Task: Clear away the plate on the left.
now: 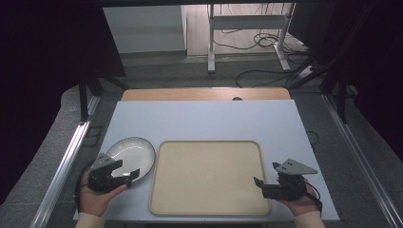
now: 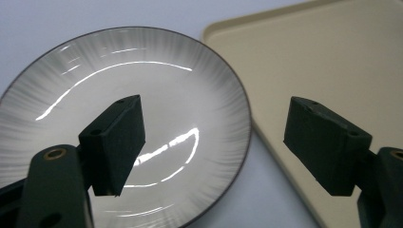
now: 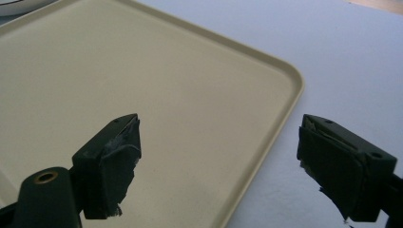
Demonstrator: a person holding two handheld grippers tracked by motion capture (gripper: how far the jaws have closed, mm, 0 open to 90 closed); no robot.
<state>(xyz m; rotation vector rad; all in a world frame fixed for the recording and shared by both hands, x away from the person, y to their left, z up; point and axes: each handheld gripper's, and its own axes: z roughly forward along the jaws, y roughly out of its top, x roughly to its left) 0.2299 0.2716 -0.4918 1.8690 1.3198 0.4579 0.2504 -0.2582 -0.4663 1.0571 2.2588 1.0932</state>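
High view: round white ceramic plate with dark rim (image 1: 130, 153) sits on the pale grey bench (image 1: 204, 121) at near left, just beside the left edge of the large beige rectangular plastic tray (image 1: 209, 175), which lies near centre. Left tongs (image 1: 127, 175) held in the person's left hand (image 1: 95, 197), jaws over the plate's near rim, spread apart. Right tongs (image 1: 260, 185) held in the right hand (image 1: 299, 202) at near right, tips over the tray's near-right edge, jaws apart. Left gripper view: left tongs (image 2: 214, 147) wide, nothing between the jaws; one jaw over the plate (image 2: 123, 80) interior, the other over the tray (image 2: 328, 57); the plate's right rim and a strip of bench lie between them. Can't tell if a jaw touches the plate. Right gripper view: right tongs (image 3: 218, 161) wide, holding nothing; one jaw over the tray (image 3: 142, 71) surface, the other over bare bench (image 3: 342, 57), with the tray's rounded corner and raised rim between them.
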